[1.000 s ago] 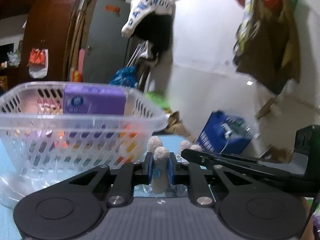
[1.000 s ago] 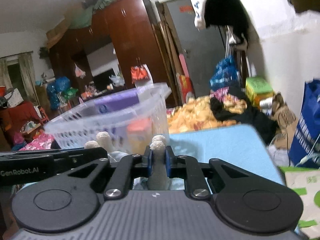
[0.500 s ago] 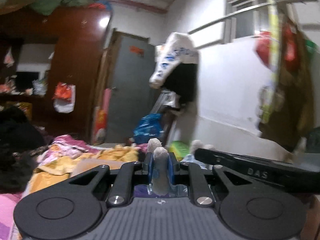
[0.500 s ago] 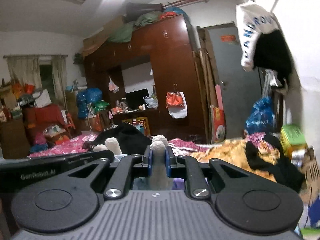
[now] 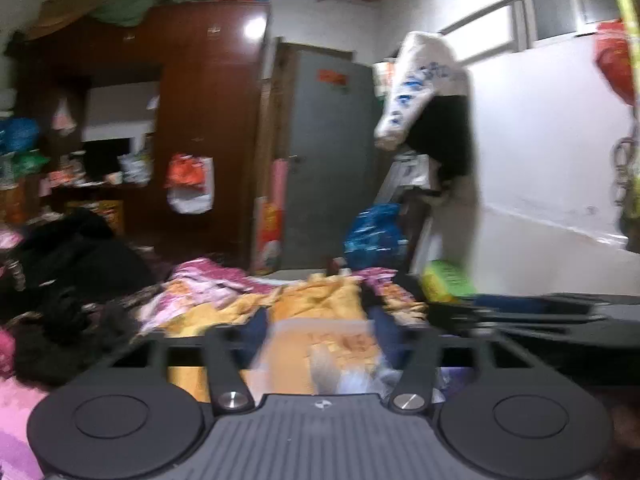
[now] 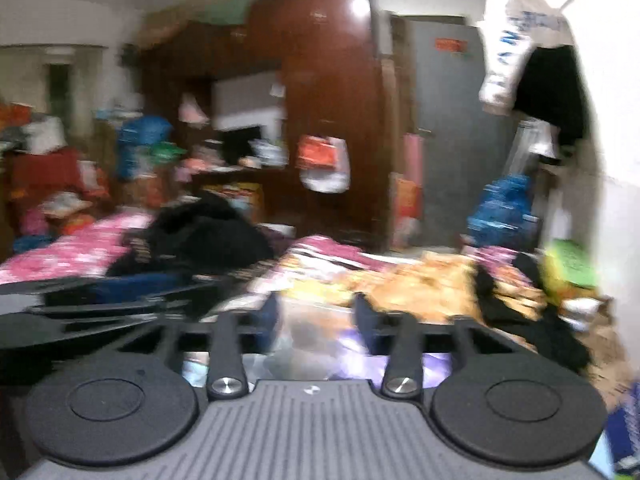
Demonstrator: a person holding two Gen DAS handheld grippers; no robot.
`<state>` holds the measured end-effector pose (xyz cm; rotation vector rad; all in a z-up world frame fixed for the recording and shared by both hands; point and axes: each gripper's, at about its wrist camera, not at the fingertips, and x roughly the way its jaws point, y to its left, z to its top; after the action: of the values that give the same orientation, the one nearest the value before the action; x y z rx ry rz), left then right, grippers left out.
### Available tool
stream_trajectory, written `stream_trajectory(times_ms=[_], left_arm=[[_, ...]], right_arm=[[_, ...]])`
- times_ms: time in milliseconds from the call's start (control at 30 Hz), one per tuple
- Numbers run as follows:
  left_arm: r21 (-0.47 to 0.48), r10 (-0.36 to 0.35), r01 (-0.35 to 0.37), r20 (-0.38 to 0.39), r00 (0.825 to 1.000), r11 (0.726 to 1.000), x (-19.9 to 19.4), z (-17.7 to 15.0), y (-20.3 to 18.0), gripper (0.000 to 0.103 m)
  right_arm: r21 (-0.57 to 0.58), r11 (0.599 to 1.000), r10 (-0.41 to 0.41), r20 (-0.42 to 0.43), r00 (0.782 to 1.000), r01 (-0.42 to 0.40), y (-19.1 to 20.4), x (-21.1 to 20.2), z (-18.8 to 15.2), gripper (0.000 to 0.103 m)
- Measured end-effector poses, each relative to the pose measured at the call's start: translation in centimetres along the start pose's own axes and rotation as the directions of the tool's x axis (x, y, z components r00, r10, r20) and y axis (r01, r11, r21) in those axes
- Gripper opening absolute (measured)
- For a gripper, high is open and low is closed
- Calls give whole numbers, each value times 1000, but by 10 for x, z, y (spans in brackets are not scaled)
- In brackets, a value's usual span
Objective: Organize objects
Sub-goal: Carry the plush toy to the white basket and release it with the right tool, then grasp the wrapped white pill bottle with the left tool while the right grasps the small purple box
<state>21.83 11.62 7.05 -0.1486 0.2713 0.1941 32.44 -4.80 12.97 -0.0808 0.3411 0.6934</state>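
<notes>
Task thing first: the clear plastic basket [image 5: 320,344] sits low in the left wrist view, right between the fingers of the left claw [image 5: 318,330]. It's badly smeared by motion blur, so I only get a translucent wall w/ orange-ish stuff showing through. In the right wrist view the same basket [image 6: 316,336] lies between the fingers of the right claw [image 6: 316,316], w/ a purple box [image 6: 436,360] glimpsed at its lower right.

Both claws are released: fingers spread wide, clamping nothing. Can't tell if any finger touches the basket wall. The two rigs are side by side, each showing as a black bar at the edge of the other's view.

What the basket rests on is hidden behind the claw bodies.

Beyond it is a bed [image 5: 320,296] covered in rumpled yellow and pink floral fabric, w/ a soft heap of black clothes [image 5: 72,256] to the left. Behind that stands a tall glossy red-brown wardrobe [image 5: 200,120] w/ an orange-and-white plastic bag [image 5: 190,184] hanging on it. Next to it is a flat grey door [image 5: 328,152], and a crinkly blue bag [image 5: 374,232] at its foot. A white sack w/ blue lettering [image 5: 416,88] hangs by the plain white wall [image 5: 540,140], and a green box [image 5: 446,280] sits below.
</notes>
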Motion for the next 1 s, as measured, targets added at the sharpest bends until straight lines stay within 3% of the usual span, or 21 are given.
stream_trajectory(times_ms=[33, 67, 100, 200, 267, 367, 467, 567, 733, 833, 900, 1000], left_arm=[[-37, -18, 18, 14, 1000, 999, -4, -1, 6, 82], [-70, -38, 40, 33, 999, 997, -11, -2, 12, 84], [-92, -50, 54, 44, 998, 994, -17, -4, 16, 85], [-106, -99, 103, 42, 994, 989, -45, -26, 15, 87], [-73, -142, 142, 6, 990, 987, -63, -51, 6, 87], [-21, -181, 181, -25, 983, 983, -94, -97, -9, 87], [20, -248, 251, -88, 965, 968, -118, -137, -21, 87], [46, -313, 319, -100, 944, 947, -149, -162, -27, 87], [109, -377, 390, -116, 919, 915, -184, -191, -46, 87], [113, -427, 439, -118, 896, 891, -191, -203, -55, 87], [142, -436, 446, -98, 895, 884, -192, -209, -63, 87], [147, -458, 475, -138, 878, 867, -182, -219, -73, 87]], right_arm=[[10, 1000, -16, 5, 1000, 16, -3, -6, 0, 81], [17, 1000, -11, 20, 1000, 10, -10, -15, -2, 99], [18, 1000, 5, 40, 999, -5, -15, -26, -5, 103], [37, 998, 50, 75, 996, -53, -36, -63, -27, 103], [51, 994, 90, 44, 995, -92, -51, -85, -52, 103], [87, 990, 106, 27, 994, -108, -72, -120, -107, 103], [176, 975, 132, 11, 991, -132, -88, -148, -152, 103], [257, 957, 147, -16, 989, -138, -94, -161, -173, 103], [217, 966, 138, 16, 990, -138, -82, -172, -176, 103], [171, 977, 123, 25, 992, -126, -71, -167, -175, 103], [156, 979, 130, 20, 991, -131, -65, -158, -174, 103], [128, 984, 127, -4, 992, -126, -55, -142, -173, 102]])
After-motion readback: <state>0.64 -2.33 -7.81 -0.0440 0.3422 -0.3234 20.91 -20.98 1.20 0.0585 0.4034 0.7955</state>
